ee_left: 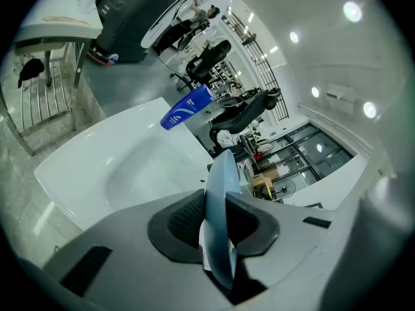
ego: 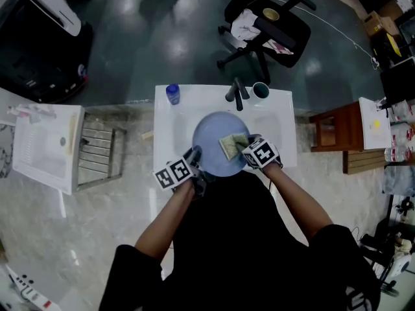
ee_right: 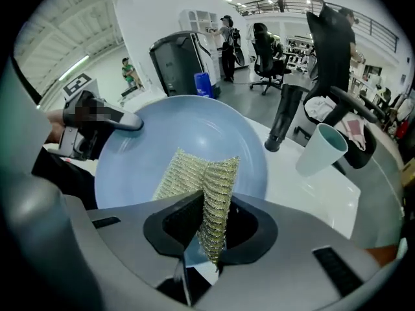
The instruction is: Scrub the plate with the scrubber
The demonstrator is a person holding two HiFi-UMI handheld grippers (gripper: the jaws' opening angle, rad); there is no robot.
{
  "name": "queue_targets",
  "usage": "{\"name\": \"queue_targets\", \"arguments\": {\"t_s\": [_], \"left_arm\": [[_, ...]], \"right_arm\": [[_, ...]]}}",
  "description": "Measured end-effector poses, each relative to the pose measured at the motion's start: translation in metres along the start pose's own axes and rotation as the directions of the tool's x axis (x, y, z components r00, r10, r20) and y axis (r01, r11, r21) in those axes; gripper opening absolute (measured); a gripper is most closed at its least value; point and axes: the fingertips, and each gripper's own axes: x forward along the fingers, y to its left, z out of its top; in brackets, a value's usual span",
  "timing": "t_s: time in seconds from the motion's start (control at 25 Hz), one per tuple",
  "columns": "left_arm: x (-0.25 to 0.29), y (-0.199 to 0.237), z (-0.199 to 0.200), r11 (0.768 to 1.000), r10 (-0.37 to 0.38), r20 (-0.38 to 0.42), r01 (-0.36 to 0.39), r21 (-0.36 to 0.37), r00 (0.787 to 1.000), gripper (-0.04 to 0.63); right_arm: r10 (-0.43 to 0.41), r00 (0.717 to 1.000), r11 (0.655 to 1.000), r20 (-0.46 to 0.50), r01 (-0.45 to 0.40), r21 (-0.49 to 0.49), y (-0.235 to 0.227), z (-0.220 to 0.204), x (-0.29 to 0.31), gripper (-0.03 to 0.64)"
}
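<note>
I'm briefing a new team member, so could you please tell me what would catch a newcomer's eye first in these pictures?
The pale blue plate stands out first, held over the white sink with its rim clamped in the left gripper. Next comes the yellow-green scrubber, pinched in the right gripper and held over the plate's face. A dark faucet and a cup stand at the sink's back edge.

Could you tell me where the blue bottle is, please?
In the head view the blue bottle sits at the far left corner of the white sink, left of the black faucet.
</note>
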Motion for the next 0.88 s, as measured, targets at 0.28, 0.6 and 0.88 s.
{"name": "queue_targets", "arguments": {"t_s": [0.28, 0.6, 0.88], "left_arm": [[0.006, 0.003, 0.002, 1.000, 0.003, -0.015, -0.003, -0.004, 1.000, 0.058], [0.022, 0.033, -0.018, 0.998, 0.033, -0.091, -0.037, -0.048, 0.995, 0.058], [0.078, 0.060, -0.031, 0.991, 0.053, -0.204, -0.076, -0.107, 0.978, 0.058]], "right_arm": [[-0.051, 0.998, 0.999, -0.043, 0.051, -0.001, -0.021, -0.009, 0.003, 0.071], [0.008, 0.993, 0.992, 0.115, -0.023, 0.127, -0.008, -0.014, -0.019, 0.069], [-0.106, 0.941, 0.919, 0.322, -0.031, 0.394, -0.008, -0.034, -0.042, 0.067]]}}
